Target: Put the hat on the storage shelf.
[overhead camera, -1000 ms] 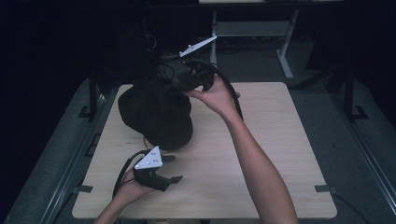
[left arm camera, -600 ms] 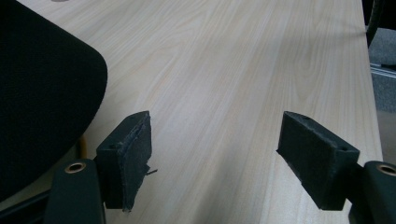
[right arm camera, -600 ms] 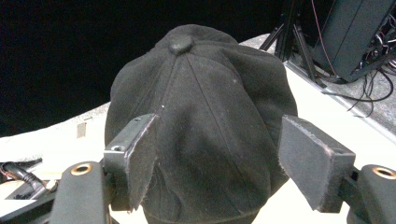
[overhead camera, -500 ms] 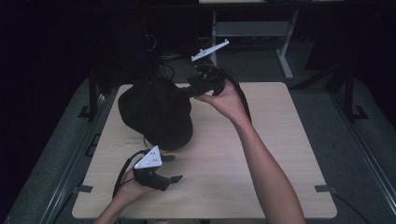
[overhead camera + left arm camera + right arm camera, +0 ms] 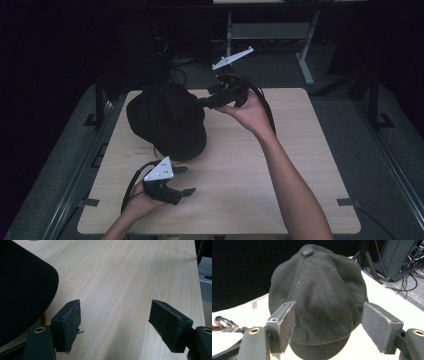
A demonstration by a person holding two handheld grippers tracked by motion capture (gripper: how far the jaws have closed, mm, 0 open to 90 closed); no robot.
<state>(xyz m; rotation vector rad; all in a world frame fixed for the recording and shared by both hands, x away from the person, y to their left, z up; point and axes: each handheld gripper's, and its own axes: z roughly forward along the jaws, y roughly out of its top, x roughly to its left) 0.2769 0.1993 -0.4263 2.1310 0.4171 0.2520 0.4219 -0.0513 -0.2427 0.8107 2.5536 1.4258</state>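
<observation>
A black flat cap (image 5: 167, 120) lies on the left half of the wooden table (image 5: 280, 165), button on top. My right gripper (image 5: 202, 103) is held at the cap's far right side and points at it. In the right gripper view its jaws stand open (image 5: 330, 307) just short of the cap (image 5: 319, 290), with nothing pinched between them. My left gripper (image 5: 186, 180) rests low near the front left, just in front of the cap's brim. Its jaws are open (image 5: 116, 307) over bare wood, and the cap's edge (image 5: 22, 290) lies to their left.
Dark equipment and cables (image 5: 402, 262) stand beyond the table's far edge. A desk frame (image 5: 305, 55) stands on the floor behind. The table's right half is bare wood (image 5: 310, 130). Metal rails (image 5: 75, 170) run along both sides of the table.
My right gripper has shifted a little to the right beside the cap, its top plate tilting up. The left gripper and the cap have stayed put.
</observation>
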